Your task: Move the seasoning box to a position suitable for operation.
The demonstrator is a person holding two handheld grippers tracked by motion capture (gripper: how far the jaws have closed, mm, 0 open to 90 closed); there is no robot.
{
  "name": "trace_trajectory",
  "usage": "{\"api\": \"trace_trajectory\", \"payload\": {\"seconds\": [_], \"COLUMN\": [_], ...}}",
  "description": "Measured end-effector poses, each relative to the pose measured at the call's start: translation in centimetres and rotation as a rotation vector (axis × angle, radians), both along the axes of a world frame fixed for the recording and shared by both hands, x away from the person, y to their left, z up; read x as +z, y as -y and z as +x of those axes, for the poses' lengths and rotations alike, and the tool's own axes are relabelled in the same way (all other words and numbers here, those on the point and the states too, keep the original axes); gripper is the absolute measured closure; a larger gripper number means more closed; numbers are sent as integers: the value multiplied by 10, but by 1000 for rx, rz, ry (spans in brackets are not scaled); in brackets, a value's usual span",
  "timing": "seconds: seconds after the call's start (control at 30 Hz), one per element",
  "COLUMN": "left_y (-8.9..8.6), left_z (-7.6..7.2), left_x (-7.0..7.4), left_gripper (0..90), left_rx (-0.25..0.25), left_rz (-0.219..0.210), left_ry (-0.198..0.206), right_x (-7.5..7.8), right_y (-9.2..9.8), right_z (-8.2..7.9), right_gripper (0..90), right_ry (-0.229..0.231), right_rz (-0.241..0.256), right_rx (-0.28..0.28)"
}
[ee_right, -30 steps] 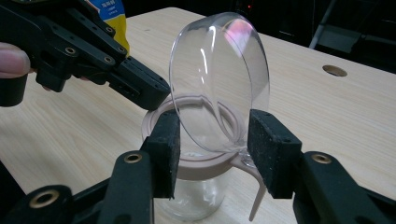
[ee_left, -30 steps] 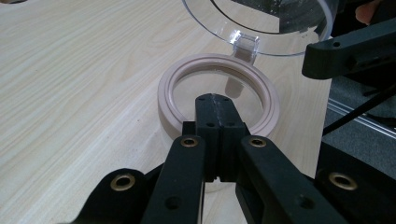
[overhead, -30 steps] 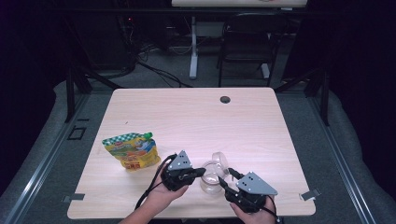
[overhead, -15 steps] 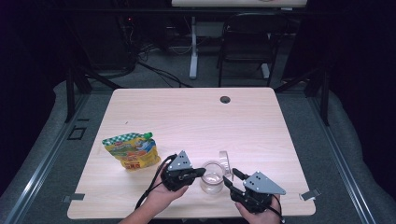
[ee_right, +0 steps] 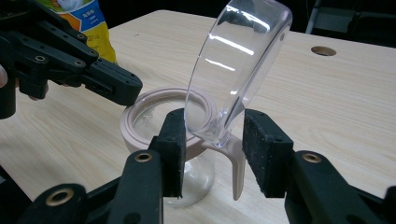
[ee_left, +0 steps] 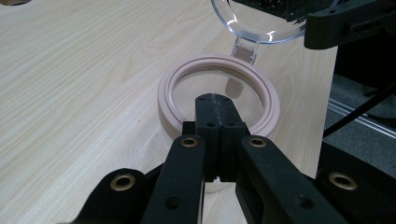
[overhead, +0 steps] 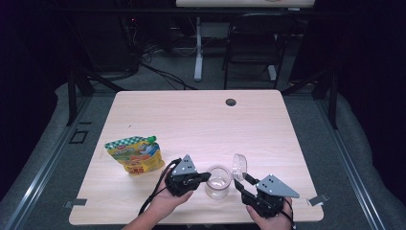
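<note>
High view is showing two hands at the near edge of the desk [overhead: 268, 124], each holding a claw, with a glass jar [overhead: 217, 182] standing between them. The left claw [overhead: 205, 177] is squeezing tight on the jar's pink rim [ee_left: 173, 84], and the right claw [overhead: 239, 178] is sitting narrow around the hinge of the clear lid [ee_right: 236, 65], which is standing up, tilted open. Farther off to the left, a colourful pouch [overhead: 134, 154] is lying flat on the desk.
</note>
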State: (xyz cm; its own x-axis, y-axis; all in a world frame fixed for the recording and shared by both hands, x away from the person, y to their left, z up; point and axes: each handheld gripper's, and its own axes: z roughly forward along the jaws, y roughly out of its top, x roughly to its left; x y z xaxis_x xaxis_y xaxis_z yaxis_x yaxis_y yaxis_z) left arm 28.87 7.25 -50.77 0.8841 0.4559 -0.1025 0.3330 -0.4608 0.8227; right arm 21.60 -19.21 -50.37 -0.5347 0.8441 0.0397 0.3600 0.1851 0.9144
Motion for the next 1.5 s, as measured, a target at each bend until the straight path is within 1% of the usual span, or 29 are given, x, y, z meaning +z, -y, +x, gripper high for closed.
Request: {"api": "trace_trajectory", "payload": {"seconds": [0.1, 0.13, 0.2, 0.23, 0.27, 0.3, 0.33, 0.37, 0.43, 0.53, 0.57, 0.63, 0.67, 0.7, 0.73, 0.83, 0.9, 0.97, 1.0, 1.1, 1.2, 1.23, 1.27, 1.33, 1.37, 1.4, 1.43, 1.47, 1.5], "left_y": [0, 0, 0, 0, 1, 1, 0, -1, -4, -8, -13, -16, -18, -24, -24, -36, -40, -45, -48, -56, -60, -67, -67, -75, -84, -89, -93, -93, -97], "left_z": [0, 0, 0, 0, 0, 0, 0, 0, 0, 0, -1, -1, -2, -2, -2, -3, -3, -3, -3, -6, -7, -8, -8, -9, -10, -10, -10, -10, -11], "left_x": [0, 0, 0, 0, 0, 0, 0, 0, 0, 0, 0, 0, 0, 0, 0, 2, 3, 3, 2, 4, 4, 3, 3, 0, -3, -3, -3, -3, -3], "left_gripper": [900, 900, 900, 889, 872, 857, 854, 851, 840, 828, 824, 817, 817, 806, 798, 767, 759, 727, 727, 703, 681, 666, 660, 659, 657, 657, 657, 656, 656], "left_rx": [1, 2, 6, 6, 7, 8, 10, 16, 25, 34, 44, 50, 60, 77, 77, 117, 129, 144, 149, 181, 195, 208, 208, 224, 247, 264, 268, 268, 278], "left_rz": [-4, -3, -6, -6, -4, -4, 0, 1, -4, 1, -2, 0, -1, 0, 0, -9, -12, -20, -23, -19, -19, -18, -18, -11, -10, -9, -12, -12, -14], "left_ry": [-2, -8, -15, -14, -3, -3, -3, 0, -3, -1, -3, -3, -4, -1, -1, 7, 8, 0, -2, 1, 0, 0, 0, -2, -15, -18, -19, -19, -20], "right_x": [-1, -2, -2, -2, -2, -2, -2, -2, -2, -2, -3, -3, -3, -4, -4, -4, -4, -4, -4, -4, -4, -4, -3, -3, -3, -3, -3, -3, -3], "right_y": [0, 0, -1, -1, -1, 0, 0, 1, 2, 3, 4, 5, 5, 5, 6, 7, 8, 9, 9, 10, 11, 12, 12, 13, 14, 14, 15, 15, 15], "right_z": [1, 2, 2, 2, 3, 3, 4, 5, 7, 10, 12, 15, 15, 19, 21, 27, 29, 35, 35, 42, 45, 47, 47, 47, 48, 49, 50, 50, 52], "right_gripper": [599, 599, 598, 607, 616, 624, 628, 637, 643, 655, 658, 665, 665, 672, 676, 687, 691, 700, 700, 710, 712, 713, 712, 711, 710, 711, 711, 711, 712], "right_ry": [-6, -3, -2, -1, -3, -6, -9, -16, -21, -31, -33, -38, -38, -39, -40, -44, -43, -45, -45, -48, -51, -55, -56, -54, -55, -56, -58, -58, -58], "right_rz": [1, 18, 16, 6, 7, 6, 19, 10, 24, 32, 39, 49, 49, 60, 62, 66, 69, 74, 74, 73, 82, 90, 83, 80, 78, 84, 80, 80, 90], "right_rx": [-1, -3, -2, -5, -9, -11, -15, -14, -20, -16, -11, -7, -7, 1, 8, 13, 13, 18, 18, 24, 28, 30, 35, 41, 51, 53, 51, 51, 52]}}
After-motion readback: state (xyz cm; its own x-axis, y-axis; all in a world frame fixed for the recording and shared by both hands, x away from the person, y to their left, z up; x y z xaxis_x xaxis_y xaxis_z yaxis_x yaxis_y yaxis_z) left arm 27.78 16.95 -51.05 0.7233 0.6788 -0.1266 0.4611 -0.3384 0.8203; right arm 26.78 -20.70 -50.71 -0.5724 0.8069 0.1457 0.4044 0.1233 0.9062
